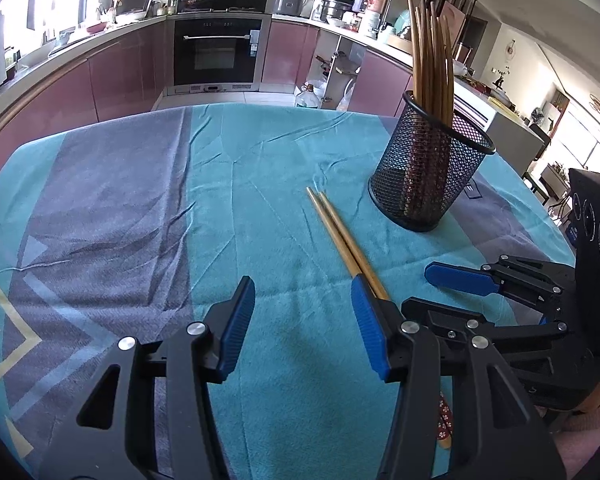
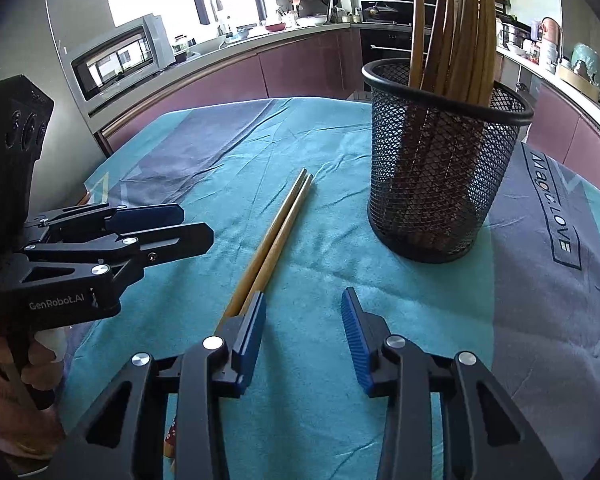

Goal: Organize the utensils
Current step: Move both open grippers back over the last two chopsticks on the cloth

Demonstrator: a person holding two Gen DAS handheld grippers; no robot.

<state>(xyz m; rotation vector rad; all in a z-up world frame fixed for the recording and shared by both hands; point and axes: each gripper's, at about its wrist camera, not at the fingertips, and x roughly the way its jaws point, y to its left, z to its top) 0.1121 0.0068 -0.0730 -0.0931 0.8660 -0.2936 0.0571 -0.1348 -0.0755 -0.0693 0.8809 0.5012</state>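
Note:
A pair of wooden chopsticks [image 1: 342,236] [image 2: 278,236] lies side by side on the teal cloth, pointing toward a black mesh cup [image 1: 428,184] [image 2: 440,176]. The cup stands upright and holds several more chopsticks. My left gripper [image 1: 304,320] is open over bare cloth; the pair runs behind its right finger, outside the jaws. My right gripper [image 2: 304,326] is open too, and the pair passes under its left finger, with nothing between its pads. Each gripper shows in the other's view: the right gripper [image 1: 418,286] and the left gripper [image 2: 196,224]. The pair's patterned near ends [image 1: 444,428] peek out below.
The table wears a teal and grey cloth [image 1: 112,220] that wrinkles in places. A hand [image 2: 40,360] grips the left tool's handle. Kitchen counters, an oven [image 1: 216,48] and a microwave [image 2: 116,60] stand beyond the table's far edge.

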